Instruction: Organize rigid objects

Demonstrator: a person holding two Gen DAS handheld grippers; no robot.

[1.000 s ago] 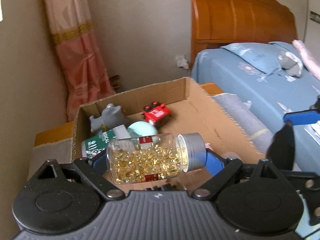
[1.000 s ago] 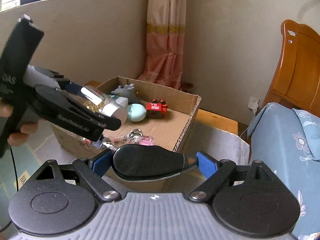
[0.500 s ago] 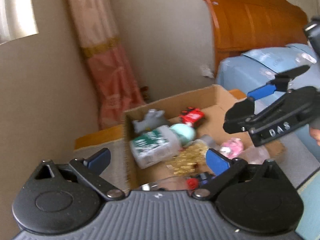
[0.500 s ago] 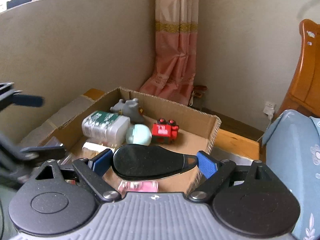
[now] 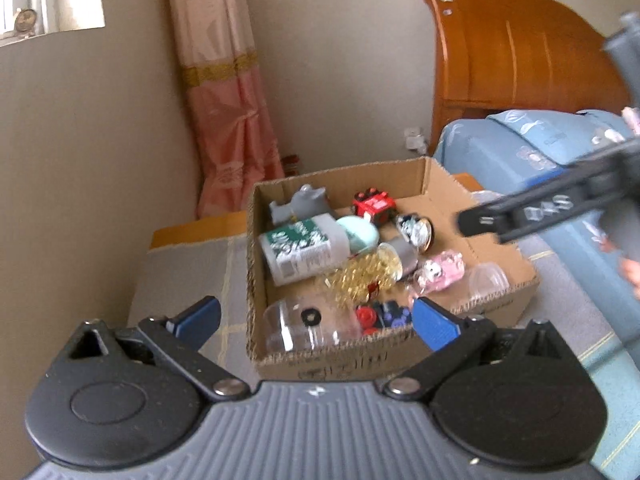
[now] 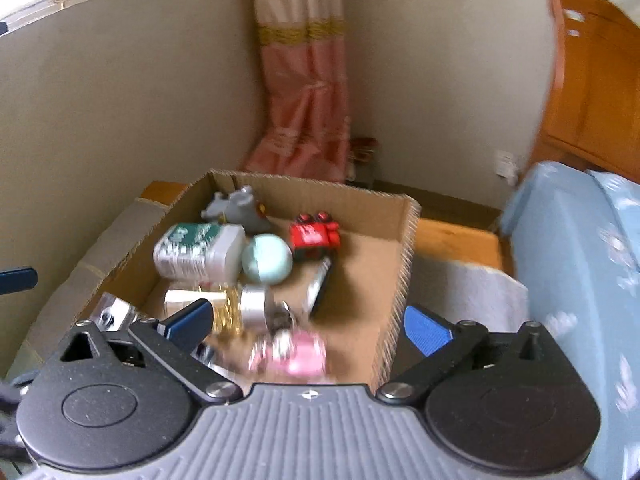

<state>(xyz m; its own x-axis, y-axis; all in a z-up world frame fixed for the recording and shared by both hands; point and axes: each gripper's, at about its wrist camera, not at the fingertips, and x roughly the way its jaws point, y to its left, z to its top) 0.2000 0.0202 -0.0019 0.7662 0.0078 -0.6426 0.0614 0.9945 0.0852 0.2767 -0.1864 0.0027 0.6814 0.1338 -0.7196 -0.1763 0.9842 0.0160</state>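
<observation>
Left wrist view: both claws spread and empty above cardboard box (image 5: 436,184) already holding capsule bottle (image 5: 370,272), red toy car (image 5: 374,205), green-labelled bottle (image 5: 302,249); probably nearly done.

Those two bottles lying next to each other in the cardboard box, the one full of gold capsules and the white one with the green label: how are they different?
The capsule bottle is clear, so its golden contents show; the white bottle is opaque and hides its contents. The capsule bottle has a silver-grey cap and only small red label patches, while the white bottle wears a large green printed label. The white bottle looks bulkier. Both lie on their sides in the cardboard box.
</observation>
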